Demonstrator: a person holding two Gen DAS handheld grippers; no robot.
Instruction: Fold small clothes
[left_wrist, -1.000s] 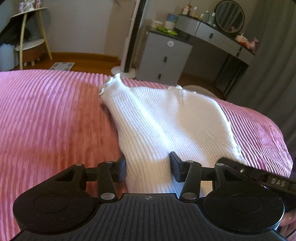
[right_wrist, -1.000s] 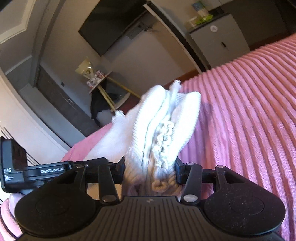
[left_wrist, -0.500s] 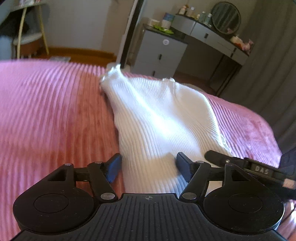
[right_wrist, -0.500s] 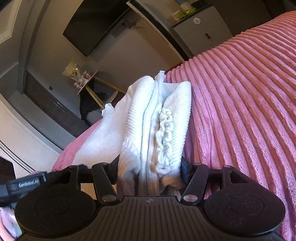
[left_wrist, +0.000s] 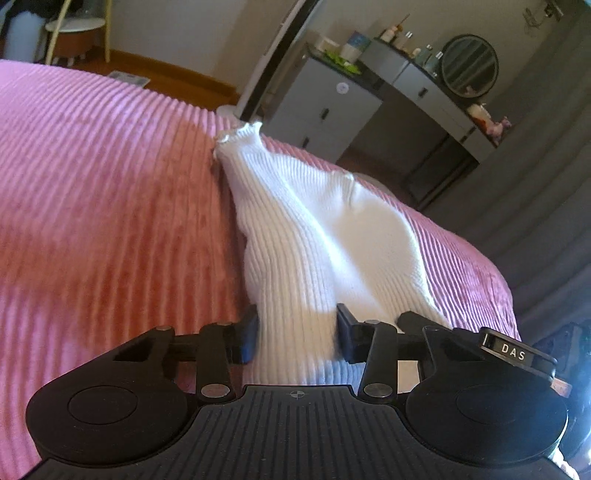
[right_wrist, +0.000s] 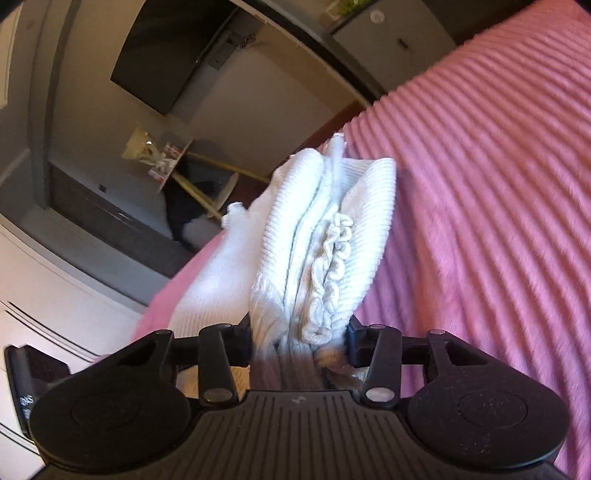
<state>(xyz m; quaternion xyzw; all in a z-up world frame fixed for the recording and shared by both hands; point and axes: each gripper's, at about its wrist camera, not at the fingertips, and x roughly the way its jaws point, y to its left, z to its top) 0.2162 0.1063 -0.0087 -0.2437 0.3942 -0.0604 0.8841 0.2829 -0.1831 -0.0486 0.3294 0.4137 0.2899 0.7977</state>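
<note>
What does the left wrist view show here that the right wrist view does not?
Left wrist only: the white knit garment stretched out flat over the pink bedspread, plus a round mirror on the dresser.
Right wrist only: the garment's bunched layers with a frilly trim, and a dark wall screen.
Both: each pair of tongs, left and right, shut on the garment above the bedspread.

White knit garment now narrower, more bunched between both hand-held grippers.
</note>
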